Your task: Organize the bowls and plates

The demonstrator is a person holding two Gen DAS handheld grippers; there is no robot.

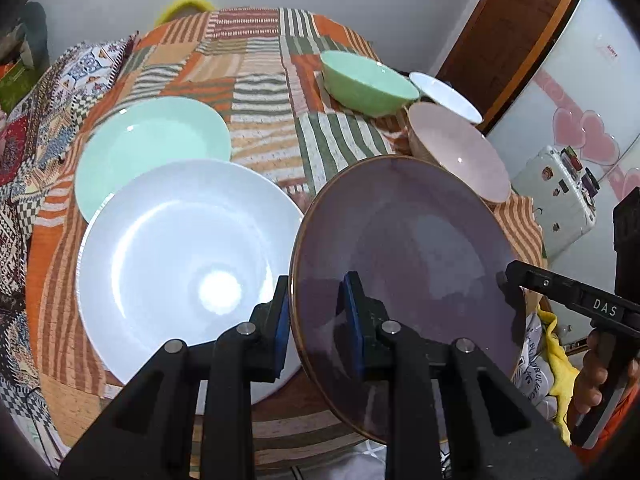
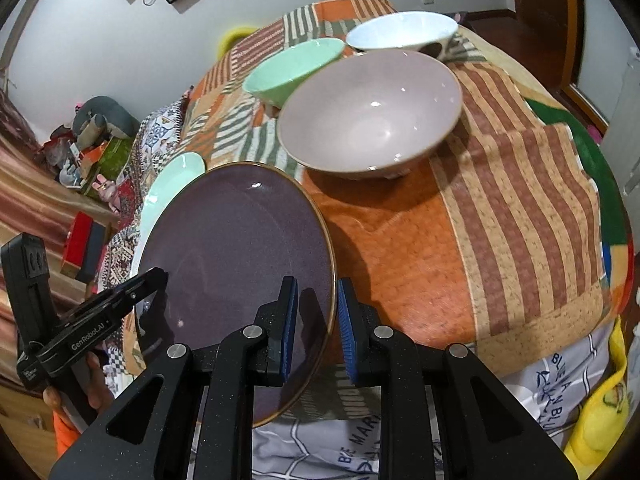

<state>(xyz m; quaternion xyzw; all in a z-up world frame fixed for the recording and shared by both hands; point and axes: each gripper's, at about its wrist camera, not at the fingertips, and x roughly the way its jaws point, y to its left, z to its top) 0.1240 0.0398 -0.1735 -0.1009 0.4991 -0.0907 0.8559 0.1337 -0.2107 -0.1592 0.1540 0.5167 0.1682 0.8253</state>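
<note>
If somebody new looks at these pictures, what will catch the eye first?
First the purple plate, held above the near table edge by the left gripper and the right gripper on opposite rims. Next the white plate to its left, overlapping the green plate.

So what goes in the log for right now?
held: round purple plate | left gripper: on rim | right gripper: on rim | plate: tilted

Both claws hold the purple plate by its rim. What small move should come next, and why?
Probably carry the purple plate sideways over the white plate and lower it there. The left claw and right claw pinch opposite rims, the plate is lifted and tilted, and the white plate lies empty beside it.
</note>
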